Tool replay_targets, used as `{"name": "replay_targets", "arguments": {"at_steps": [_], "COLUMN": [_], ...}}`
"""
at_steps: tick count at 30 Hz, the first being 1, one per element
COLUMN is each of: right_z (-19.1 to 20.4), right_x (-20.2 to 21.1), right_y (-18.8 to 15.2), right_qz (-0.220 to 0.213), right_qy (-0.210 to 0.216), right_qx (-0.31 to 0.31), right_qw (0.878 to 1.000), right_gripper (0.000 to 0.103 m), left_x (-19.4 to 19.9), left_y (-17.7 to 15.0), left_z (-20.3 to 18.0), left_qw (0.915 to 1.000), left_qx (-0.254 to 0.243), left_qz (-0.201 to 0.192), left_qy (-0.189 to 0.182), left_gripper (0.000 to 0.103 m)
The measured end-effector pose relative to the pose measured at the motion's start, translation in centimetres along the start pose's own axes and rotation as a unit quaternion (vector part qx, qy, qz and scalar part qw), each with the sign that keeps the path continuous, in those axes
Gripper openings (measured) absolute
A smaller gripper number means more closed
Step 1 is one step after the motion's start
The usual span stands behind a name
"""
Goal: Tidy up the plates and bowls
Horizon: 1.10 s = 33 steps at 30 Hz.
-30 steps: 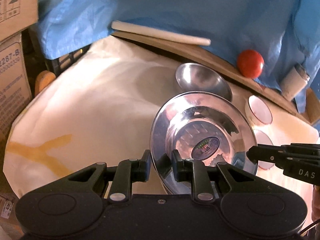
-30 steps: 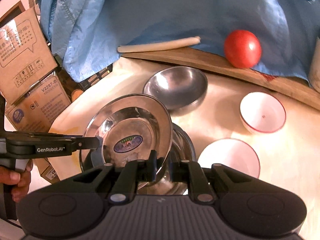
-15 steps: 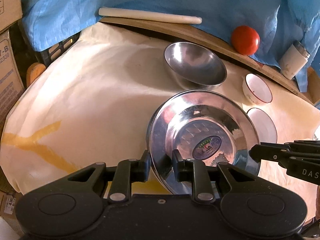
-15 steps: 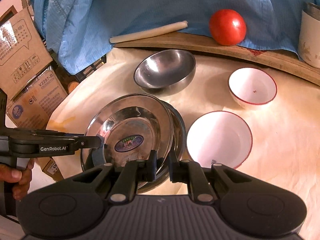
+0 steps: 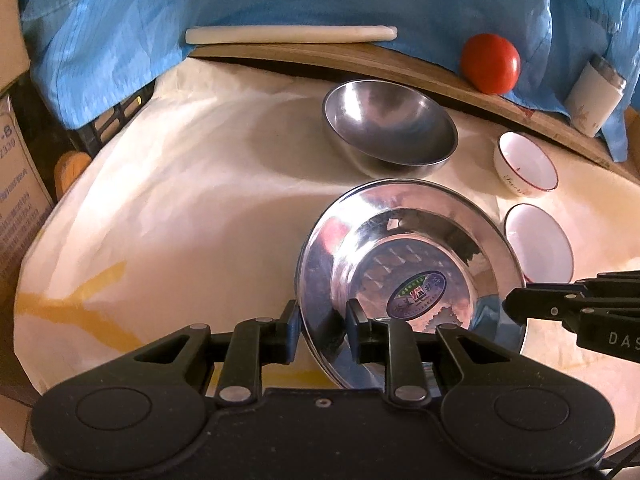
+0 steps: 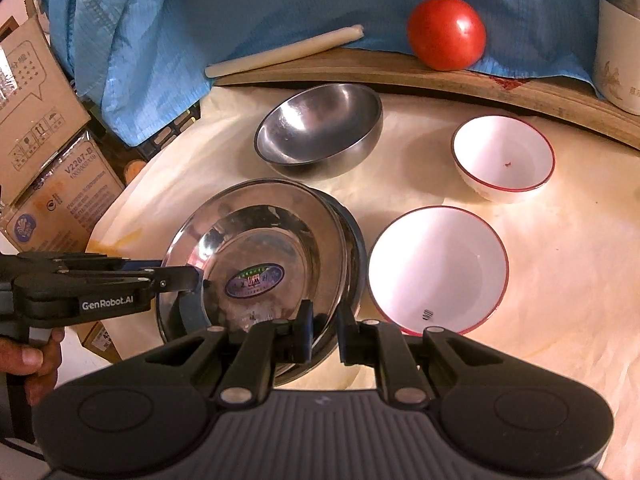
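A shiny steel plate (image 5: pixel 412 252) (image 6: pixel 256 248) with an oval sticker lies on top of a second steel plate (image 6: pixel 354 240) whose rim shows at its right. My left gripper (image 5: pixel 322 330) straddles the top plate's left rim, jaws a little apart around it. My right gripper (image 6: pixel 322 330) straddles its right rim the same way. A steel bowl (image 5: pixel 390 126) (image 6: pixel 320 128) stands behind the plates. Two white red-rimmed bowls stand to the right: a larger one (image 6: pixel 438 270) (image 5: pixel 538 242) and a smaller one (image 6: pixel 504 158) (image 5: pixel 526 164).
A tomato (image 6: pixel 446 38) and a white rolling pin (image 6: pixel 284 52) lie on a wooden board (image 6: pixel 480 84) at the back under blue cloth. A white cup (image 5: pixel 596 96) stands far right. Cardboard boxes (image 6: pixel 44 128) are at the left. The table edge (image 5: pixel 24 300) is close on the left.
Both grippers have lowered the steel plate onto the second plate and drawn back slightly. The jaws have eased a little apart around its rim.
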State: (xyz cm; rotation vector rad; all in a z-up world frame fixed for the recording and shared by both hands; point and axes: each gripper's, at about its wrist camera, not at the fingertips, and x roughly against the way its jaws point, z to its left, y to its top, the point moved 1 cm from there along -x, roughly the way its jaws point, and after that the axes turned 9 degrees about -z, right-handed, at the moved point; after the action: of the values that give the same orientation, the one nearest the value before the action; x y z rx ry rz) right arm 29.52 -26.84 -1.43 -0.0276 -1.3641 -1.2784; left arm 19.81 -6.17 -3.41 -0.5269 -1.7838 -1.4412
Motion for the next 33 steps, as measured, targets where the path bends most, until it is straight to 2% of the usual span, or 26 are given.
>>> {"name": "replay_targets", "arguments": {"at_steps": [17, 33], "right_z": [0.01, 0.18], "right_x": [-0.25, -0.6], "right_y": [0.12, 0.21], "right_qz": [0.007, 0.007], "right_qy": [-0.006, -0.01], "right_qx": [-0.008, -0.008], "right_qw": [1.0, 1.0], "right_gripper": [0.014, 0.014], "left_x": [-0.59, -0.92], "left_y": [0.41, 0.53], "left_z": [-0.73, -0.54], "left_qw": [0.999, 0.9989], "left_qx": [-0.042, -0.046], "left_qz": [0.008, 0.014], "left_qy": [0.008, 0.003], "left_gripper": [0.029, 0.027]}}
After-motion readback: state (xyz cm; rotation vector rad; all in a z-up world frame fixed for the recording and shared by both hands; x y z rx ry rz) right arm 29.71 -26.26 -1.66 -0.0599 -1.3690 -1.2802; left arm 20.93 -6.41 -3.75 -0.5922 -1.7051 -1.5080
